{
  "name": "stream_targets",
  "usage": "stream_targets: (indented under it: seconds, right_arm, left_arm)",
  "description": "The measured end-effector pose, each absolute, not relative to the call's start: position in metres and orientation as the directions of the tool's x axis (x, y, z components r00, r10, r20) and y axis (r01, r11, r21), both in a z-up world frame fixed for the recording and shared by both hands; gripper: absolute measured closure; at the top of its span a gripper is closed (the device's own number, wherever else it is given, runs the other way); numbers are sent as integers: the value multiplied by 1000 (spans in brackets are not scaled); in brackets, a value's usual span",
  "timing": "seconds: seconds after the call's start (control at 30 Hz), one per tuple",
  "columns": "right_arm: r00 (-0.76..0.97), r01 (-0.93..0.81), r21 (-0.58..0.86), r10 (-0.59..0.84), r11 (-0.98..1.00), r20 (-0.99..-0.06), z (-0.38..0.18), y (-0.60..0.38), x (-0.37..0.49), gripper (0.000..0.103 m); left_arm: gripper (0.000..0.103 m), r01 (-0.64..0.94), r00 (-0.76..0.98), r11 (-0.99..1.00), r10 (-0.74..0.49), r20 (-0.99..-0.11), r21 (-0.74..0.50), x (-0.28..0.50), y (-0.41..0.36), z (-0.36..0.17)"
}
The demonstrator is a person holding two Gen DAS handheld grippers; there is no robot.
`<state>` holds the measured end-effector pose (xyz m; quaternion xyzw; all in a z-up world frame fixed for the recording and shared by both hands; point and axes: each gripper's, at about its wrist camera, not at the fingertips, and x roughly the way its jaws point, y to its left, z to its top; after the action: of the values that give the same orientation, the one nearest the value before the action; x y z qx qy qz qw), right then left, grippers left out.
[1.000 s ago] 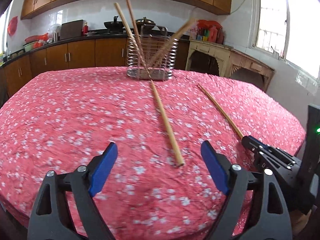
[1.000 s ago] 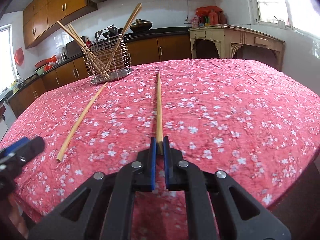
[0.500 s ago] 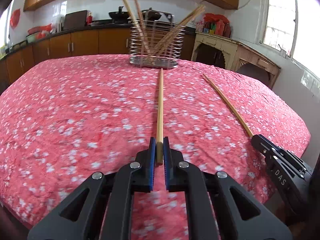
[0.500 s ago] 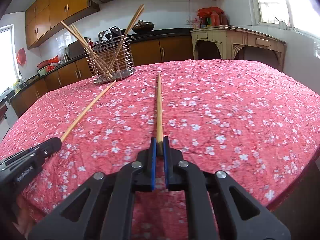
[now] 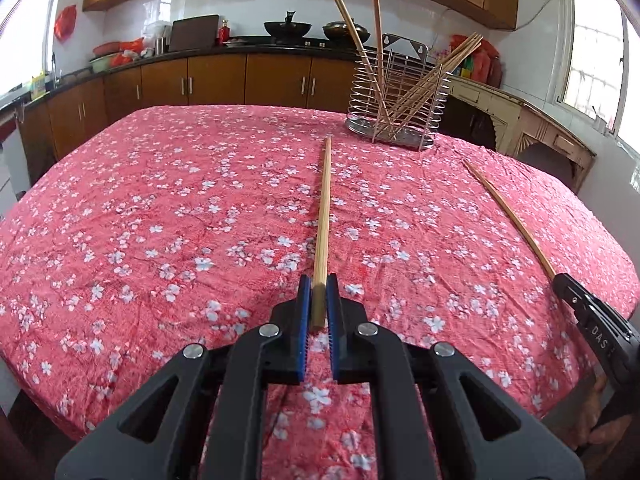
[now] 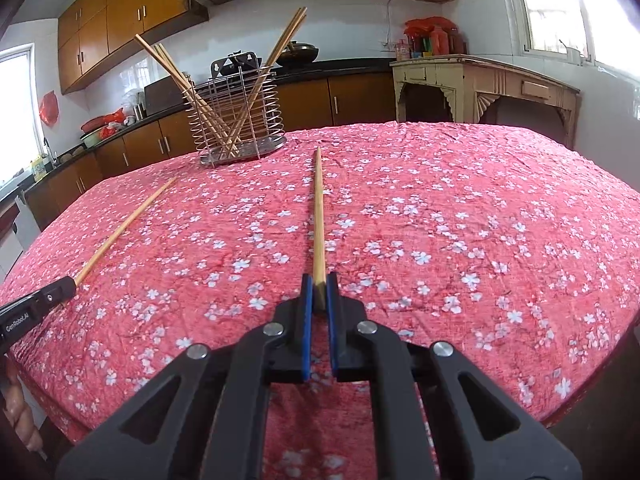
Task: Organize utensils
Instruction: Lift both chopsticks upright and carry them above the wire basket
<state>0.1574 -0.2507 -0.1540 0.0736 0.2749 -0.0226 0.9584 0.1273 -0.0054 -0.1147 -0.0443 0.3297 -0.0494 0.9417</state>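
Observation:
Two long wooden chopsticks lie over a red floral tablecloth. My left gripper is shut on the near end of one chopstick, which points toward the wire utensil holder at the far right. My right gripper is shut on the near end of the other chopstick. The wire utensil holder stands at the table's far side with several chopsticks leaning in it. In each wrist view the other gripper shows at the edge, at the end of its own chopstick: right gripper, left gripper.
The table drops off at its near and side edges. Brown kitchen cabinets and a counter with pots run behind it. A pale wooden side table stands by the window on the right.
My left gripper went from wide open to shut on the chopstick's near end, then swung so the holder now sits to the right. The right gripper stayed shut on its chopstick.

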Motion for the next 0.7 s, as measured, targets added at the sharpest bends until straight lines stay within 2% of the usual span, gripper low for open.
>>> stream_targets:
  seconds: [0.07, 0.2, 0.33, 0.37, 0.4, 0.47, 0.6, 0.7]
  right_arm:
    - [849, 85, 134, -1, 987, -529, -155, -250, 158, 95]
    - [850, 87, 130, -6, 988, -527, -155, -250, 159, 95]
    - [851, 88, 126, -9, 988, -525, -156, -250, 158, 95]
    - [852, 88, 124, -10, 988, -524, -157, -250, 157, 95]
    - [853, 88, 119, -13, 989, -522, -157, -250, 156, 95]
    - [854, 85, 109, -16, 990, -520, -158, -249, 156, 95]
    - [854, 83, 111, -13, 990, -520, -151, -250, 155, 95]
    - [877, 75, 88, -24, 993, -480, -131, -250, 152, 95]
  left_arm:
    - [91, 68, 778, 990, -129, -614, -121, 127, -7, -115]
    - [67, 69, 791, 992, -119, -600, -106, 123, -12, -116]
    - [66, 69, 793, 993, -111, -599, -93, 123, -15, -116]
    - [69, 68, 794, 994, -107, -599, -88, 123, -16, -116]
    - [81, 68, 793, 994, -107, -599, -87, 123, -16, -116]
    - [95, 72, 791, 994, -106, -602, -81, 127, -18, -116]
    - [96, 98, 782, 991, -136, -609, -95, 130, -10, -109]
    - [96, 124, 802, 989, -145, -580, -76, 128, -1, -89]
